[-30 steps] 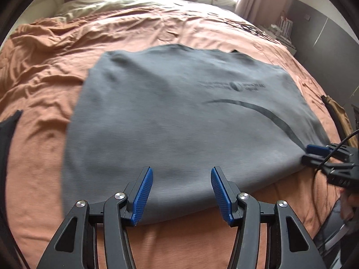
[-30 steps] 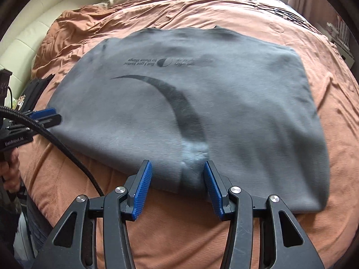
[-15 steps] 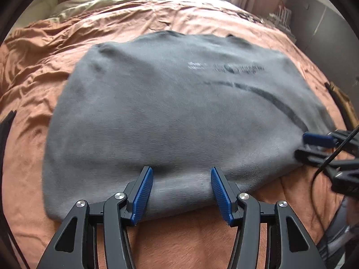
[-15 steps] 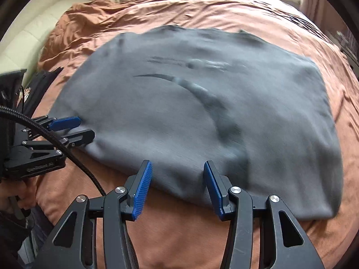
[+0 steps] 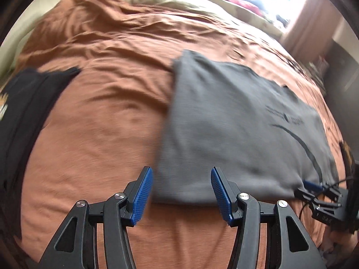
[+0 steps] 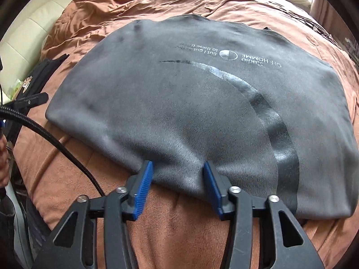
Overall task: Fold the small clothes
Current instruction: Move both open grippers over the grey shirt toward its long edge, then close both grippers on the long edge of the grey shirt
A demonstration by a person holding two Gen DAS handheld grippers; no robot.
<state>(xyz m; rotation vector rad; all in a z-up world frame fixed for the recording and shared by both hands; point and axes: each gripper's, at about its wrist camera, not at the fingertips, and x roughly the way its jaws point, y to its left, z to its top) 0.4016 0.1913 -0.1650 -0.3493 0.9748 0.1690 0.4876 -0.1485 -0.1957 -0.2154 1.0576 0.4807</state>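
**Gray shirt flat on the bed, fingers at its near hem**

A black garment lies at the far left. The left gripper hovers open over the shirt's near left corner. The gray shirt lies spread on the orange bed cover. The right gripper's fingers are closing around its near hem.

Right gripper jaws closing (left gripper parted).
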